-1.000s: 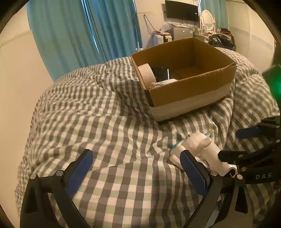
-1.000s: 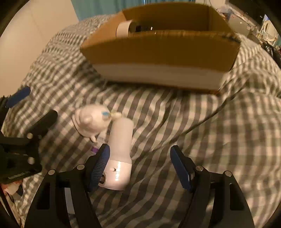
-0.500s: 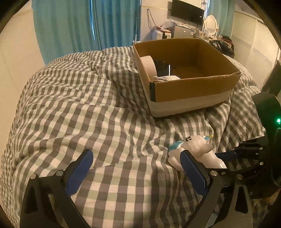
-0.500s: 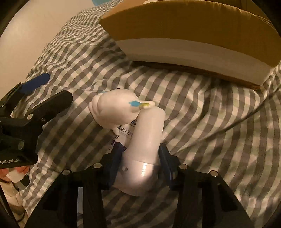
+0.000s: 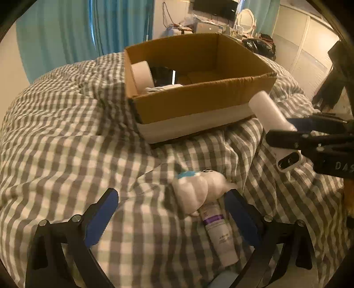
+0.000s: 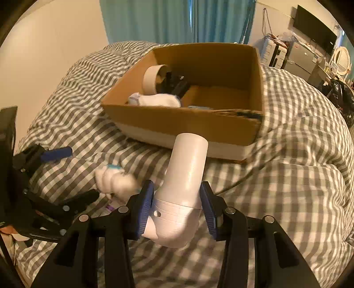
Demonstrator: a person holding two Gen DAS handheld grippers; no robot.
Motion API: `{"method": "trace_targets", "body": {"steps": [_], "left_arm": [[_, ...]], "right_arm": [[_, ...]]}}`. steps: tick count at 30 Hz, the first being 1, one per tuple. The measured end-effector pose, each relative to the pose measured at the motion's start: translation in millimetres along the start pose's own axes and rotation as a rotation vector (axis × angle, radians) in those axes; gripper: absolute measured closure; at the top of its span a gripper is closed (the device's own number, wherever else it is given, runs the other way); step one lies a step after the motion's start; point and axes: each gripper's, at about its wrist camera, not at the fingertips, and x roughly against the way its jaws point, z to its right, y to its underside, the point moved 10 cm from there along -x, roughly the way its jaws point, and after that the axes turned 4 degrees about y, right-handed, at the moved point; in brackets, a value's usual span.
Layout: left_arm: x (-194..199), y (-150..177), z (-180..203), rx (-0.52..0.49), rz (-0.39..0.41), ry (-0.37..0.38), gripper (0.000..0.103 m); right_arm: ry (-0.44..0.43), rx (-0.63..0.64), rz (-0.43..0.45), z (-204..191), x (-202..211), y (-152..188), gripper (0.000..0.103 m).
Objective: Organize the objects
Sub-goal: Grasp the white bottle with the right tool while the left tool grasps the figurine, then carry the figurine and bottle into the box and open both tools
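My right gripper (image 6: pixel 177 203) is shut on a white plastic device (image 6: pixel 183 186) and holds it above the checked bedspread, in front of a cardboard box (image 6: pixel 177 119). The device also shows in the left wrist view (image 5: pixel 272 119), held by the right gripper (image 5: pixel 294 130). My left gripper (image 5: pixel 172 212) is open, low over the bed. A white plush toy (image 5: pixel 197 188) and a white tube with a purple band (image 5: pixel 218 232) lie between its fingers. The plush shows blurred in the right wrist view (image 6: pixel 115 179). The box (image 5: pixel 199 104) holds a tape roll (image 5: pixel 141 74), a white sock (image 6: pixel 154 99) and dark items.
The checked duvet (image 5: pixel 66 144) bulges and creases around the box. Teal curtains (image 5: pixel 88 28) hang behind the bed. A desk with a monitor, a mirror and clutter (image 5: pixel 221 15) stands at the far wall. A wardrobe (image 5: pixel 309 44) is at the right.
My right gripper has shut on the white device and lifted it off the bed toward the box. The left gripper has shifted nearer the plush toy, and the tube beneath has come into view.
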Motion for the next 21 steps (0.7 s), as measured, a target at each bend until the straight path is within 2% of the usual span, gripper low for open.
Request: {"method": "trace_targets", "body": {"steps": [4, 8, 11, 13, 14, 15, 21], "left_arm": [[-20.3, 1.4, 13.3, -0.016, -0.055, 0.029, 0.017], [-38.9, 3.3, 34.4, -0.058, -0.095, 0.085, 0.017], [-51.2, 9.5, 40.3, -0.085, -0.133, 0.079, 0.017], [-58.6, 15.5, 40.4, -0.094, -0.163, 0.065, 0.026], [-59.7, 16.8, 41.1, -0.100, -0.167, 0.064, 0.031], [-58.9, 16.7, 41.4, -0.102, -0.164, 0.064, 0.043], [-39.0, 16.5, 33.6, -0.067, -0.137, 0.049, 0.046]], "right_arm": [[-0.038, -0.029, -0.005, -1.7, -9.4, 6.3, 0.060], [-0.064, -0.038, -0.020, 2.0, -17.4, 16.9, 0.060], [-0.077, -0.043, -0.032, 4.1, -20.9, 21.0, 0.060], [-0.080, -0.045, -0.034, 5.4, -22.4, 22.1, 0.060], [-0.081, -0.044, -0.034, 5.0, -23.1, 22.5, 0.060], [-0.080, -0.042, -0.034, 5.0, -23.5, 23.1, 0.060], [-0.048, -0.027, -0.027, 3.5, -18.3, 23.7, 0.060]]}}
